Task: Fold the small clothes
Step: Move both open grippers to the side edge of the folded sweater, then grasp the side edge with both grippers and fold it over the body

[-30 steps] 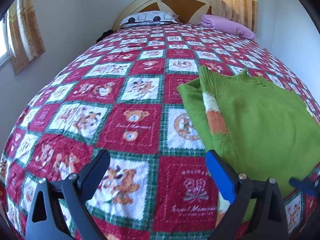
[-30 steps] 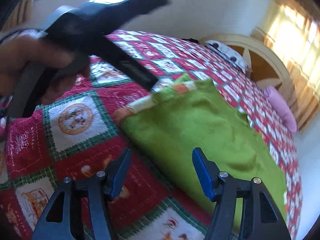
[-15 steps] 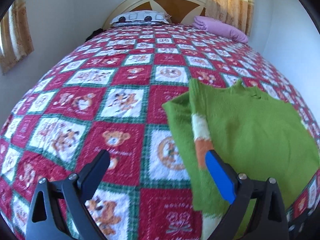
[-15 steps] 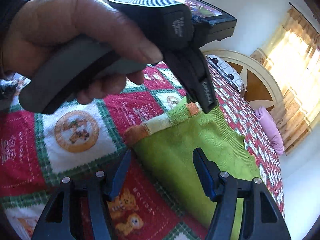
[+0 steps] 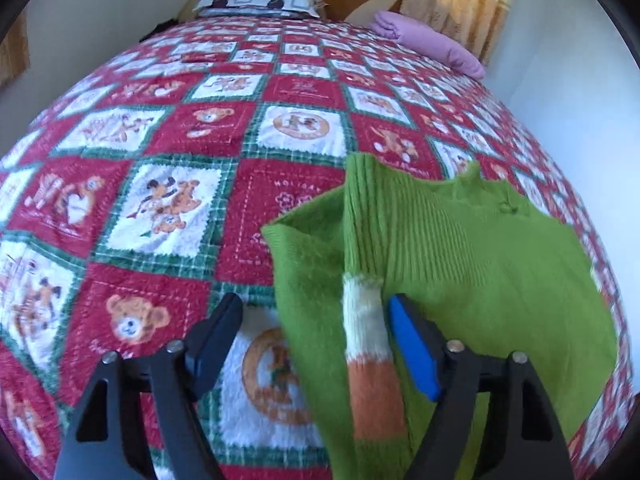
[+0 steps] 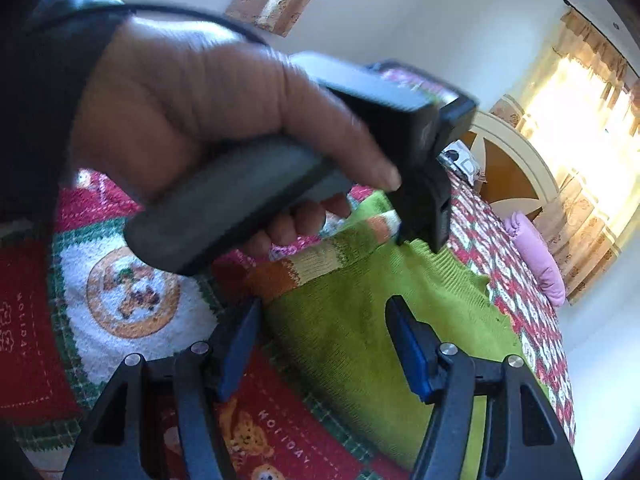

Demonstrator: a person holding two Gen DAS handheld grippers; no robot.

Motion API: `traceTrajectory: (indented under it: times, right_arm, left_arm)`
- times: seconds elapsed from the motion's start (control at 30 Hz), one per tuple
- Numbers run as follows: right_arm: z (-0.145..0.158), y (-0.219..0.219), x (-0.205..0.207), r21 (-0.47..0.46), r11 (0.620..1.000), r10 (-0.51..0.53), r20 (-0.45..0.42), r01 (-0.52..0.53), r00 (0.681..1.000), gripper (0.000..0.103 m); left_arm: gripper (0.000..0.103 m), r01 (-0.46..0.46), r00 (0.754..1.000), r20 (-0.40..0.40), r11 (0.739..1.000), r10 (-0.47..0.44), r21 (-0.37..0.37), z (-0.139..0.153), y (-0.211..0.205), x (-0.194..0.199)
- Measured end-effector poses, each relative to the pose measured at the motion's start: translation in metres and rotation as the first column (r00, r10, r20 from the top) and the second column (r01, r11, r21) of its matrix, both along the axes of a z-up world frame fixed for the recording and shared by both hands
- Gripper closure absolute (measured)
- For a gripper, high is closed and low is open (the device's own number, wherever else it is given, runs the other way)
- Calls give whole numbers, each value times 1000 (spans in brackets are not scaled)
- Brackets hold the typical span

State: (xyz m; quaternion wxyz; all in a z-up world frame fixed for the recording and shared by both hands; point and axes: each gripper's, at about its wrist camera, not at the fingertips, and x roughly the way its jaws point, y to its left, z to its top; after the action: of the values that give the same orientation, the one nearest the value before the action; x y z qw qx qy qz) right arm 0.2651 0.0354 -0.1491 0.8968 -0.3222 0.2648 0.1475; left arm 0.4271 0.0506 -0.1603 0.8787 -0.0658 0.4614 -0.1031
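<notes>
Evidently the step in hand was the grasp before a fold: the left tool (image 5: 316, 332) hung over the near left edge of the green sweater (image 5: 480, 272), its jaws spread but just having been closing, with the folded-in sleeve (image 5: 366, 336) and the sweater's edge between them. No pad yet pressed on the knit, as far as the left wrist view showed. The right tool (image 6: 324, 344) stood spread above the sweater's near hem, holding nothing, while the person's left hand (image 6: 208, 128) filled the upper left of its view.

By my judgement, the next move called for the left tool to sink a little further and pinch sleeve and body together, and for the right tool to take the hem, so both could carry one edge across evenly.

The sweater lay on the bed (image 5: 160, 200), on its patchwork quilt, towards the near right part of it and well apart from the pillow (image 5: 256, 2) at the headboard. It was a fuzzy, lime-green knit with ribbing near the collar; the sleeve lay folded over the body, its cuff end banded in cream and orange. Being soft and thick, it would likely bunch if pinched too shallowly.
</notes>
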Motion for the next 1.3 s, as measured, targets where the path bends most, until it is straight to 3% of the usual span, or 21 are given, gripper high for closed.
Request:
traceTrajectory:
  times: [0.07,0.1,0.13,0.2,0.23,0.33,0.63,0.73,0.9,1.3]
  right_arm:
    - [1,1,3,-2,1000,-2,-1,2,1000,42]
    - [0,0,5,7,1000,1,-14,-1,1000,49]
    - [0,0,7,14,1000,5,-27,-5,1000,63]
    - [-2,1,10,31,999,22,-68,-20,997,90]
    - [-2,1,11,39,999,29,-86,-26,996,92]
    - [3,-4,7,65,997,34,-77,-29,996,95]
    - [34,-39,0,234,972,4,-89,17,996,96]
    - [41,-61,4,322,945,-13,-119,51,993,96]
    - [52,-91,-1,429,898,-40,-149,101,988,97]
    - [76,-190,-5,596,774,-122,-190,213,974,97]
  left_arm:
    - [28,15,1000,3,1000,-15,11,1,-2,2]
    - [39,24,1000,5,1000,-24,14,1,-3,2]
    - [48,37,999,4,999,-37,4,1,-4,2]
    - [80,72,997,-2,997,-73,-37,3,-6,0]
    - [85,82,997,2,996,-82,-31,6,-7,-1]
    - [87,78,997,-6,997,-78,-25,11,-8,-1]
    - [89,7,998,-61,988,-17,-152,29,-1,6]
    - [89,3,999,-50,979,-13,-203,40,-5,4]
    - [89,26,999,-13,975,-30,-220,66,-27,0]
    - [89,124,992,55,973,-116,-196,113,-110,-3]
